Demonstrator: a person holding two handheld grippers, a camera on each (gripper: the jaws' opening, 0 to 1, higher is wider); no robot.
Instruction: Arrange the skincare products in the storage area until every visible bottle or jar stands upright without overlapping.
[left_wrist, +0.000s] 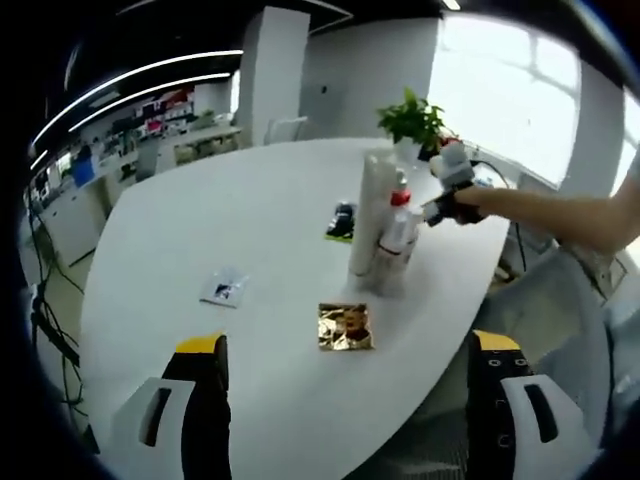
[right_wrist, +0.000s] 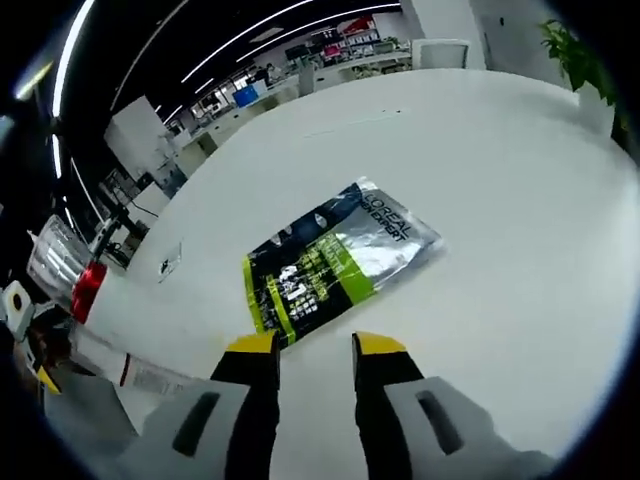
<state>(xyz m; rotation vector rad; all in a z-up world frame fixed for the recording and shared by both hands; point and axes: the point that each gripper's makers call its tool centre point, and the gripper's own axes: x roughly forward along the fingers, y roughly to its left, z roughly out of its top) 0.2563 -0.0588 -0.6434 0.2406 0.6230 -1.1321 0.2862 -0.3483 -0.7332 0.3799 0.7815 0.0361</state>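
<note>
A tall white tube (left_wrist: 370, 215) and a white bottle with a red cap (left_wrist: 398, 238) stand upright side by side on the white table (left_wrist: 250, 210). Behind them lies a dark sachet with green print (left_wrist: 342, 222). In the right gripper view this black, silver and green sachet (right_wrist: 335, 262) lies flat just ahead of my right gripper (right_wrist: 316, 345), whose jaws stand a little apart with nothing between them. The red-capped bottle (right_wrist: 88, 287) and the tube (right_wrist: 52, 255) are at that view's left edge. My left gripper (left_wrist: 347, 343) is wide open above the table's near edge. A person's arm holds the right gripper (left_wrist: 450, 185) beside the bottles.
A gold foil packet (left_wrist: 345, 326) lies near the table's front edge, and a small white sachet (left_wrist: 224, 288) to its left. A potted plant (left_wrist: 412, 120) stands at the far side. Office desks and chairs fill the background.
</note>
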